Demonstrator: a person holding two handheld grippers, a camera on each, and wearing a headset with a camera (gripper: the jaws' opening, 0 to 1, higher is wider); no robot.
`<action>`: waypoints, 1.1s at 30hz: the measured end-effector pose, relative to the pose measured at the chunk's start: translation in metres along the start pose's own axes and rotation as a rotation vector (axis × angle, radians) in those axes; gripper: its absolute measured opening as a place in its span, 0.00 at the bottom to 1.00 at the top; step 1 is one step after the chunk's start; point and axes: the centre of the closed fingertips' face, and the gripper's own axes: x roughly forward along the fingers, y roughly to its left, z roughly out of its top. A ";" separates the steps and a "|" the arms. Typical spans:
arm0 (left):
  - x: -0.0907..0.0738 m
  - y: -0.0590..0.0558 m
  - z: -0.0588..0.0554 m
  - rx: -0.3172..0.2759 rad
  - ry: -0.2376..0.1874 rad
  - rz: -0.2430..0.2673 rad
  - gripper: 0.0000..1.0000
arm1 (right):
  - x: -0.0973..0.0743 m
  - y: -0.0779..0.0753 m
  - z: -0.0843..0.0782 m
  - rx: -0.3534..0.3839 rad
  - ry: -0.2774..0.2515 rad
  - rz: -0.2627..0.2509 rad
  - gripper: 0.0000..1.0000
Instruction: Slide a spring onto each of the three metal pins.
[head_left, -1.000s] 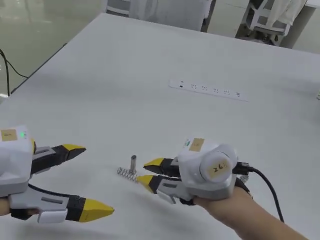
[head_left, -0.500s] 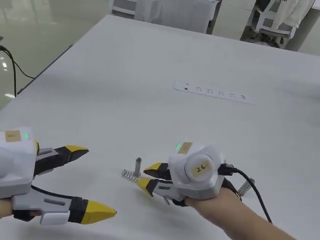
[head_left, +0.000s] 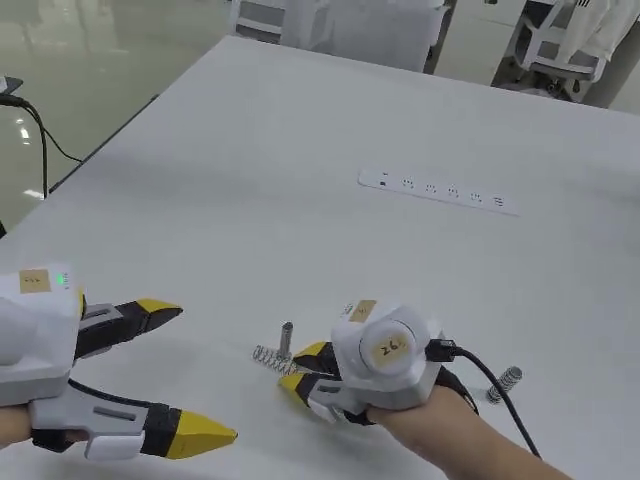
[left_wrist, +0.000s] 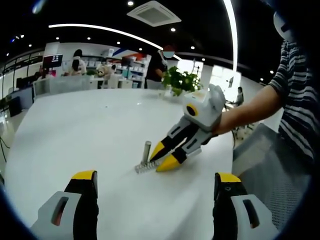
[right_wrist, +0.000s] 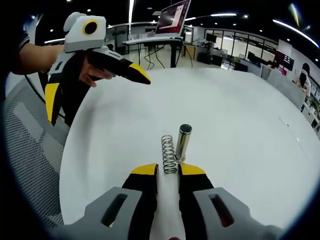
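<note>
A short metal pin (head_left: 286, 338) stands upright on the white table (head_left: 300, 150), with a small spring (head_left: 267, 356) lying beside its base. In the right gripper view the spring (right_wrist: 169, 150) lies lengthwise next to the pin (right_wrist: 183, 142), its near end held between the narrowly set jaws of my right gripper (right_wrist: 169, 170). From above, the right gripper (head_left: 300, 367) points left at the spring. My left gripper (head_left: 190, 372) hovers wide open at the lower left, holding nothing. It faces the pin (left_wrist: 146, 151), the spring (left_wrist: 146, 167) and the right gripper (left_wrist: 163, 157).
Another spring (head_left: 506, 381) stands on the table right of my right hand, beside the gripper's black cable (head_left: 490, 375). A white power strip (head_left: 437, 192) lies farther back. The table's left edge (head_left: 110, 130) drops to the floor. Chairs stand beyond the far edge.
The head camera has shifted, so the scene sits lower and further right. My right gripper has rolled a little and closed in on the spring's end. The left gripper stays wide open.
</note>
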 end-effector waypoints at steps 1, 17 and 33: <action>0.000 0.000 0.000 -0.002 0.000 0.001 0.94 | 0.000 0.000 0.000 0.001 0.002 -0.001 0.13; 0.001 -0.001 -0.003 -0.008 0.005 -0.002 0.93 | -0.005 0.006 -0.003 -0.020 0.010 0.017 0.08; 0.011 -0.012 -0.003 -0.007 0.016 -0.041 0.91 | -0.042 0.001 0.003 -0.094 -0.013 0.022 0.08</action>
